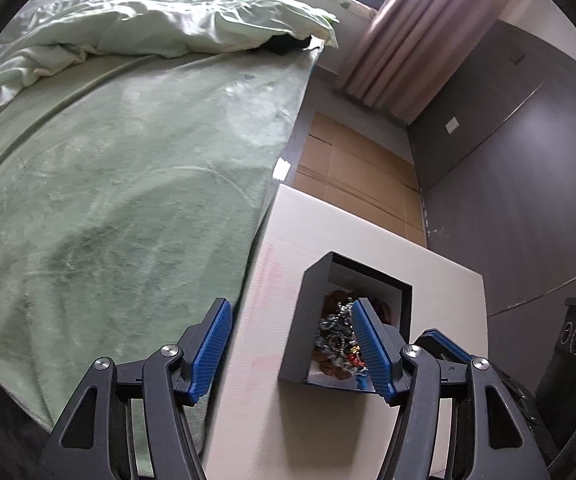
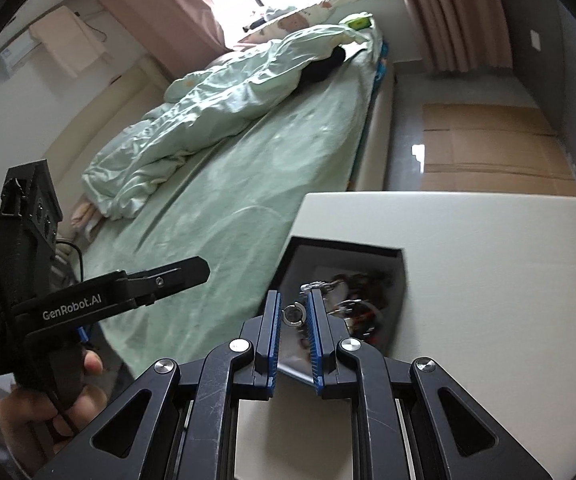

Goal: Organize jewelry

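Observation:
A black open box [image 1: 316,304] with a white lining stands on the white table [image 1: 440,280] and holds a tangle of chains and beads [image 1: 338,336]. My left gripper [image 1: 292,344] is open and empty, its right finger over the box, its left finger over the table's left edge. In the right wrist view the same box [image 2: 398,280] lies ahead. My right gripper [image 2: 293,314] is shut on a small silver ring [image 2: 293,315], held just above the box's near left corner. The left gripper's body [image 2: 88,300] shows at the left, in a hand.
A bed with a green blanket [image 1: 128,180] and a rumpled duvet [image 2: 228,96] runs along the table's left side. Flattened cardboard [image 1: 360,172] lies on the floor beyond the table. Dark wardrobe doors [image 1: 528,160] stand at the right, curtains [image 2: 448,12] behind.

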A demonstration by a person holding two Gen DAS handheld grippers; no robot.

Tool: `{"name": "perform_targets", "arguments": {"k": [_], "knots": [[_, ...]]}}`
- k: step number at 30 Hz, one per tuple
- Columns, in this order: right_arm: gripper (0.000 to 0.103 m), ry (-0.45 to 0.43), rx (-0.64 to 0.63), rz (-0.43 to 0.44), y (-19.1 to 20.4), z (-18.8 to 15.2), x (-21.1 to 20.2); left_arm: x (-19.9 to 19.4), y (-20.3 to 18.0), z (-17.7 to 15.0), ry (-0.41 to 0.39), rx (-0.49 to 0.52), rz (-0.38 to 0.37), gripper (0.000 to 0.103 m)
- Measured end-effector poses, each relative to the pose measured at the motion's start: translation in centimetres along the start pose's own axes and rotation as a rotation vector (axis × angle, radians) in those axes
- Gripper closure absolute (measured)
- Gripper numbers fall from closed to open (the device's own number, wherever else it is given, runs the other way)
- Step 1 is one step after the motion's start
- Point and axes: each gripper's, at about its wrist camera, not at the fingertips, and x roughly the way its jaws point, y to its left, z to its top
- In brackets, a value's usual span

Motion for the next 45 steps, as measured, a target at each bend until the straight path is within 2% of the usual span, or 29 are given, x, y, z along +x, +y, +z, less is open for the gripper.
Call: {"name": "perform_targets", "arguments": {"k": [3, 4, 5, 7, 10, 12, 14, 18, 22, 26, 29, 33, 35, 39, 45], "knots": [[0.086, 0.031, 0.039, 0.050, 0.1, -0.1, 0.6, -0.3, 0.4, -0.1, 0.003, -0.005, -0.009, 0.036], [0.075, 0.045, 0.062, 0.065, -0.1, -0.1, 0.8, -0.4, 0.4, -0.2, 0.003, -0.006, -0.013, 0.033], [0.056, 0.047, 0.079, 0.064, -0.3, -0.1, 0.7, -0.5, 0.5, -0.3, 0.003, -0.006, -0.016, 0.032], [0.041, 0.030, 0.104, 0.045, -0.7, -0.3, 0.1, -0.7, 0.4, -0.5, 0.002, 0.001, -0.025, 0.031], [0.041, 0.023, 0.128, 0.058, -1.2, -0.6, -0.7, -0.6, -0.1, -0.8, 0.009, 0.010, -0.040, 0.030], [0.041, 0.013, 0.135, 0.031, -1.5, -0.9, -1.6, -0.6, -0.6, -1.1, 0.012, 0.021, -0.057, 0.028], [0.041, 0.000, 0.148, 0.022, -2.0, -1.3, -2.4, -0.7, -1.1, -1.4, 0.010, 0.032, -0.069, 0.019], [0.041, -0.029, 0.174, -0.028, -2.8, -2.4, -4.4, -0.8, -2.1, -2.1, 0.005, 0.049, -0.091, 0.014], [0.041, -0.076, 0.181, -0.095, -3.4, -3.5, -7.1, -1.9, -3.4, -2.6, -0.028, 0.070, -0.104, 0.012], [0.038, -0.130, 0.202, -0.146, -3.8, -4.4, -9.6, -3.9, -5.0, -3.4, -0.081, 0.113, -0.125, 0.000], [0.027, -0.166, 0.202, -0.207, -3.7, -5.0, -11.5, -5.5, -6.0, -4.2, -0.115, 0.147, -0.139, 0.000], [0.025, -0.234, 0.239, -0.265, -3.6, -6.1, -14.2, -7.4, -7.1, -5.7, -0.148, 0.185, -0.151, 0.000], [0.017, -0.258, 0.251, -0.303, -3.4, -6.8, -15.5, -8.1, -7.3, -6.3, -0.159, 0.198, -0.154, 0.000], [0.017, -0.283, 0.255, -0.342, -2.9, -8.3, -17.3, -9.9, -7.7, -8.3, -0.179, 0.222, -0.172, 0.000], [0.017, -0.276, 0.224, -0.378, -0.7, -10.5, -19.5, -13.2, -8.1, -11.3, -0.218, 0.279, -0.197, 0.000]]}}
